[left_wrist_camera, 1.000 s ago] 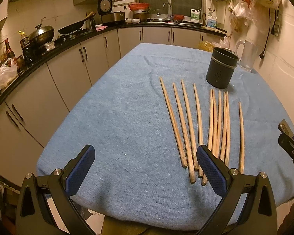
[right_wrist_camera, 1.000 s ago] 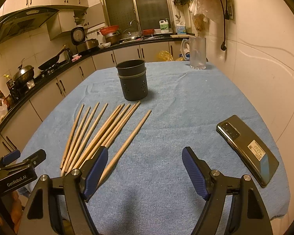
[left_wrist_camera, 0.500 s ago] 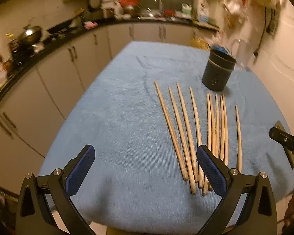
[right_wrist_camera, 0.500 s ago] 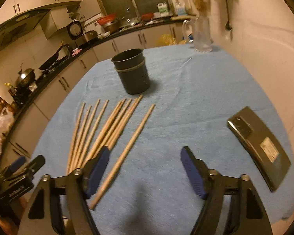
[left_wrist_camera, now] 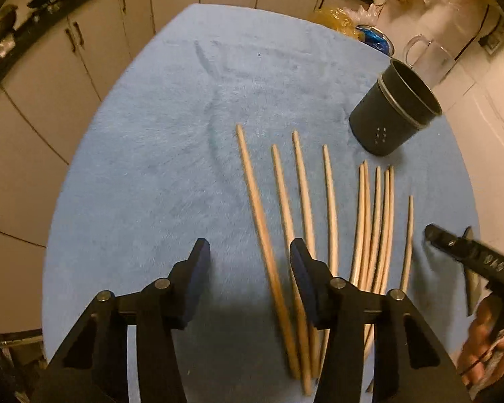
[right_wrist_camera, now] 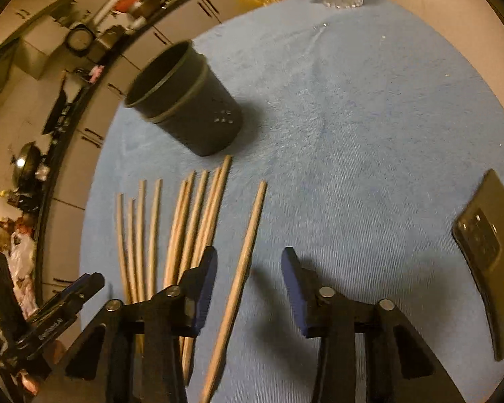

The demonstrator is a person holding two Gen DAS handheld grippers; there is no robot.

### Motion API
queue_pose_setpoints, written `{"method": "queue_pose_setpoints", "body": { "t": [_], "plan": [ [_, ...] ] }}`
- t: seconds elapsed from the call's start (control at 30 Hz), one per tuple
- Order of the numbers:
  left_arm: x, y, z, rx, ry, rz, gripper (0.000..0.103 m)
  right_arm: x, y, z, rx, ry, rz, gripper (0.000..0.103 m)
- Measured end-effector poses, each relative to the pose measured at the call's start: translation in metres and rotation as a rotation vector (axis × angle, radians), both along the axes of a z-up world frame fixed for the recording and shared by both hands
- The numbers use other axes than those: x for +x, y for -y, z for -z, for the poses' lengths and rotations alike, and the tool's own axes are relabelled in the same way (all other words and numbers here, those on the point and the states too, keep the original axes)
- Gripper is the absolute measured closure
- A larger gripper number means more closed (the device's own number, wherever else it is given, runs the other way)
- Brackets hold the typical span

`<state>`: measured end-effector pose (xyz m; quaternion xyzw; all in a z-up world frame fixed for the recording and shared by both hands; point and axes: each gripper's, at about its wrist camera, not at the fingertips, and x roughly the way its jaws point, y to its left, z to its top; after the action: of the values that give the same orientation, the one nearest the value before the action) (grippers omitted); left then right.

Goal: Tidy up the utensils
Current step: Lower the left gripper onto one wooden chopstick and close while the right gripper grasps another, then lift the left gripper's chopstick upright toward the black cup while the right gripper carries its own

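Observation:
Several wooden chopsticks [left_wrist_camera: 329, 208] lie side by side on the blue cloth [left_wrist_camera: 158, 168]; they also show in the right wrist view [right_wrist_camera: 188, 221]. A dark utensil cup [left_wrist_camera: 391, 112] stands upright beyond their tips, also seen in the right wrist view [right_wrist_camera: 188, 104]. My left gripper [left_wrist_camera: 248, 258] is open and empty, low over the leftmost chopstick [left_wrist_camera: 258, 208]. My right gripper [right_wrist_camera: 248, 268] is open and empty, straddling the lone rightmost chopstick [right_wrist_camera: 243, 262]. The right gripper also shows at the edge of the left wrist view [left_wrist_camera: 467, 252].
A black phone [right_wrist_camera: 490, 252] lies on the cloth to the right. A clear glass pitcher [left_wrist_camera: 430, 57] stands behind the cup near the wall. Kitchen cabinets [left_wrist_camera: 67, 67] and a counter with pans run along the left and far sides.
Both grippers have tilted down and moved forward over the chopsticks. Their jaws have narrowed but stay open. The chopsticks and cup have not moved.

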<state>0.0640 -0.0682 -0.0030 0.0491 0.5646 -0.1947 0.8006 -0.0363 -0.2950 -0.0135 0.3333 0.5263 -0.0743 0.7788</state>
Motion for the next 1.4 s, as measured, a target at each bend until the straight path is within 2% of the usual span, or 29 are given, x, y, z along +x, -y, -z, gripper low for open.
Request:
{"method": "queue_pose_setpoints", "body": {
  "t": [0.13,0.3,0.43,0.53,0.6,0.77,0.87,0.93,0.97,1.0,1.17,1.27,1.4],
  "plan": [
    [0.021,0.010,0.004,0.016,-0.029,-0.004,0.055,0.015,-0.004,0.006,-0.029,-0.044,-0.010,0.072],
    [0.045,0.025,0.016,0.069,-0.052,-0.014,0.055,0.030,-0.019,0.010,-0.073,-0.075,-0.058,0.073],
    [0.060,0.036,0.030,0.096,-0.082,-0.022,0.057,0.040,-0.028,0.007,-0.146,-0.089,-0.100,0.075],
    [0.063,0.039,0.030,0.139,-0.049,-0.044,0.066,0.047,-0.030,0.007,-0.178,-0.110,-0.124,0.082],
    [0.064,0.036,0.029,0.123,-0.060,-0.050,0.070,0.048,-0.031,0.008,-0.195,-0.121,-0.139,0.086],
    [0.064,0.035,0.030,0.139,-0.045,-0.040,0.070,0.043,-0.031,0.011,-0.208,-0.117,-0.160,0.086],
    [0.064,0.043,0.032,0.187,-0.014,-0.029,0.074,0.045,-0.037,0.012,-0.246,-0.130,-0.177,0.086],
    [0.058,0.046,0.031,0.191,0.004,-0.017,0.086,0.045,-0.042,0.012,-0.279,-0.132,-0.188,0.091],
    [0.056,0.046,0.030,0.187,0.004,-0.018,0.094,0.048,-0.045,0.012,-0.275,-0.128,-0.189,0.091],
    [0.055,0.044,0.029,0.176,0.003,-0.024,0.096,0.048,-0.045,0.012,-0.256,-0.113,-0.192,0.092],
    [0.042,0.035,0.019,0.094,0.023,-0.003,0.097,0.039,-0.036,0.008,-0.168,-0.037,-0.156,0.097],
    [0.026,0.028,-0.001,0.049,0.082,0.009,0.097,0.029,-0.032,-0.002,-0.102,0.046,-0.135,0.097],
    [0.009,0.021,-0.033,-0.016,0.149,0.018,0.097,0.014,-0.031,-0.030,-0.100,0.166,-0.112,0.097]
  ]
}}
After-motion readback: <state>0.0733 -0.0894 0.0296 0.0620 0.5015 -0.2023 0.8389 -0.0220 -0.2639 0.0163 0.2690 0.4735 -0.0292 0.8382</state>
